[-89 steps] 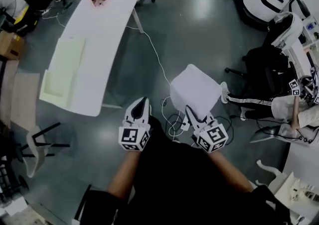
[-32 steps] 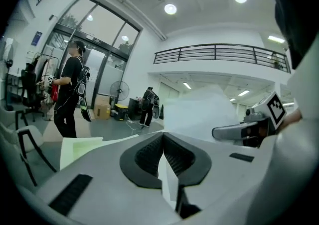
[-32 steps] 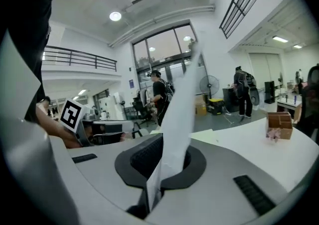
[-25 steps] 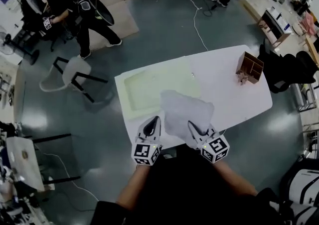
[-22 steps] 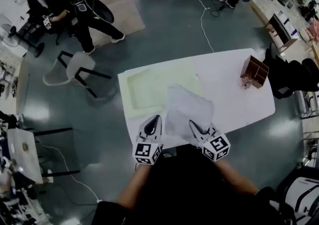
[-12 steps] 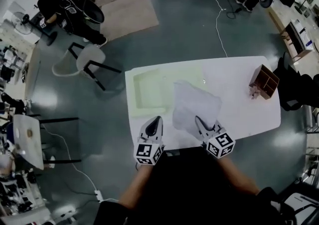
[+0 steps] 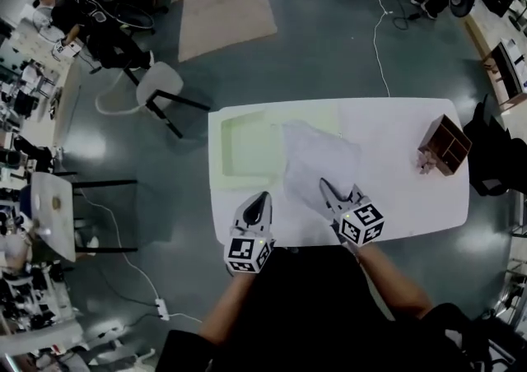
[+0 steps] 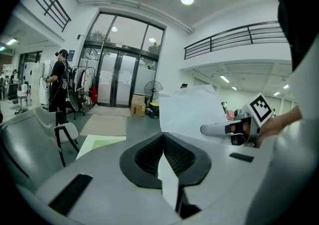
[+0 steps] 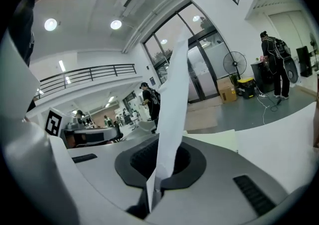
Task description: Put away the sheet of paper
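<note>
The white sheet of paper [image 7: 317, 160] hangs over the white table [image 7: 395, 165], its near edge pinched in my right gripper [image 7: 326, 188]. In the right gripper view the sheet [image 9: 174, 104] rises edge-on from between the shut jaws [image 9: 162, 149]. My left gripper [image 7: 262, 197] sits at the table's near edge, left of the sheet and apart from it, jaws shut. From the left gripper view [image 8: 162, 137] the sheet [image 8: 192, 109] and the right gripper [image 8: 219, 129] show to the right. A pale green open folder [image 7: 247, 144] lies on the table's left part, partly under the sheet.
A brown wooden organizer [image 7: 445, 144] stands at the table's right end. A white chair [image 7: 160, 90] is on the floor beyond the table's left corner, and a person [image 7: 82, 16] sits at the far left. Cables run over the floor behind the table.
The table has shifted toward the middle of the head view and squared up. The sheet, held all along by the right gripper, now hangs over the table beside the green folder.
</note>
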`<action>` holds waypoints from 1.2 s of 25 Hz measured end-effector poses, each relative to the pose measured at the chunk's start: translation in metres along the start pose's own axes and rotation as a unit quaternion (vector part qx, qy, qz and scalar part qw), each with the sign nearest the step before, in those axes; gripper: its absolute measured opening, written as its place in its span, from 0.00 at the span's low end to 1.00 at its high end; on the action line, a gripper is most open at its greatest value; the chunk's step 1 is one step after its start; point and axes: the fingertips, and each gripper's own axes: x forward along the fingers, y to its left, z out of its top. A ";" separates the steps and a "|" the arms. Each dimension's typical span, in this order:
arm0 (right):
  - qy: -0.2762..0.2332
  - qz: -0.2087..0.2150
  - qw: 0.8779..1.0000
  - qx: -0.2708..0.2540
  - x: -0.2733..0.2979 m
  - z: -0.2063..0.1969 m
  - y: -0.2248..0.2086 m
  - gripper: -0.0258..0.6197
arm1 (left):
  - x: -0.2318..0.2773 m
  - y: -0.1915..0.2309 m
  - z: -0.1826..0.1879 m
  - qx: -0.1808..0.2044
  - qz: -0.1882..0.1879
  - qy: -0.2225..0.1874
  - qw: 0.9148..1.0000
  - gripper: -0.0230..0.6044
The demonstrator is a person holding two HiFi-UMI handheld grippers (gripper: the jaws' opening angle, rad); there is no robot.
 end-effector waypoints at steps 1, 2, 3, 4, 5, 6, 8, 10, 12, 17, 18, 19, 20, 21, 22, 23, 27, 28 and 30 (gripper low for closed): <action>0.004 0.002 1.000 0.004 0.005 -0.001 -0.004 0.04 | 0.001 0.000 -0.001 -0.001 0.005 0.001 1.000 0.04; 0.009 0.002 1.000 0.007 0.010 -0.002 -0.009 0.04 | 0.002 0.001 -0.002 -0.004 0.011 0.002 1.000 0.04; 0.016 0.001 1.000 0.010 0.015 -0.005 -0.013 0.04 | 0.002 0.003 -0.003 -0.008 0.018 0.003 1.000 0.04; 0.023 0.000 1.000 0.013 0.020 -0.008 -0.017 0.04 | 0.002 0.006 -0.004 -0.011 0.025 0.003 1.000 0.04; 0.030 -0.001 0.999 0.019 0.026 -0.012 -0.020 0.04 | 0.002 0.010 -0.005 -0.015 0.032 0.004 0.999 0.04; 0.035 -0.002 0.999 0.028 0.032 -0.016 -0.024 0.04 | 0.001 0.014 -0.005 -0.019 0.037 0.003 0.999 0.04; 0.044 -0.008 0.997 0.056 0.044 -0.025 -0.031 0.04 | 0.001 0.024 -0.008 -0.026 0.045 0.002 0.999 0.04; 0.053 -0.017 0.995 0.085 0.057 -0.035 -0.037 0.04 | -0.001 0.034 -0.013 -0.034 0.053 0.002 0.998 0.04; 0.065 -0.022 0.992 0.104 0.072 -0.044 -0.040 0.04 | -0.001 0.043 -0.020 -0.043 0.058 0.005 0.997 0.04; 0.099 -0.032 0.985 0.140 0.104 -0.066 -0.052 0.04 | 0.014 0.059 -0.023 -0.057 0.043 0.009 0.997 0.04; 0.104 -0.035 0.984 0.142 0.109 -0.069 -0.053 0.04 | 0.017 0.063 -0.021 -0.056 0.038 0.008 0.998 0.04; 0.108 -0.037 0.983 0.143 0.113 -0.073 -0.052 0.04 | 0.018 0.069 -0.020 -0.055 0.034 0.008 0.998 0.04; 0.111 -0.038 0.983 0.142 0.118 -0.075 -0.052 0.04 | 0.020 0.076 -0.021 -0.054 0.032 0.010 0.998 0.04; 0.115 -0.038 0.983 0.140 0.122 -0.078 -0.052 0.04 | 0.022 0.084 -0.022 -0.055 0.033 0.012 0.998 0.04; 0.120 -0.039 0.983 0.134 0.127 -0.079 -0.054 0.04 | 0.025 0.091 -0.023 -0.058 0.034 0.014 0.998 0.04; 0.126 -0.039 0.983 0.127 0.131 -0.080 -0.056 0.04 | 0.028 0.097 -0.023 -0.061 0.034 0.014 0.997 0.04; 0.151 -0.043 0.982 0.106 0.142 -0.092 -0.061 0.04 | 0.033 0.113 -0.029 -0.063 0.027 0.020 0.997 0.04; 0.156 -0.045 0.981 0.106 0.144 -0.096 -0.063 0.04 | 0.034 0.116 -0.032 -0.065 0.026 0.024 0.997 0.04; 0.164 -0.049 0.979 0.108 0.150 -0.101 -0.067 0.04 | 0.036 0.122 -0.037 -0.069 0.025 0.029 0.997 0.04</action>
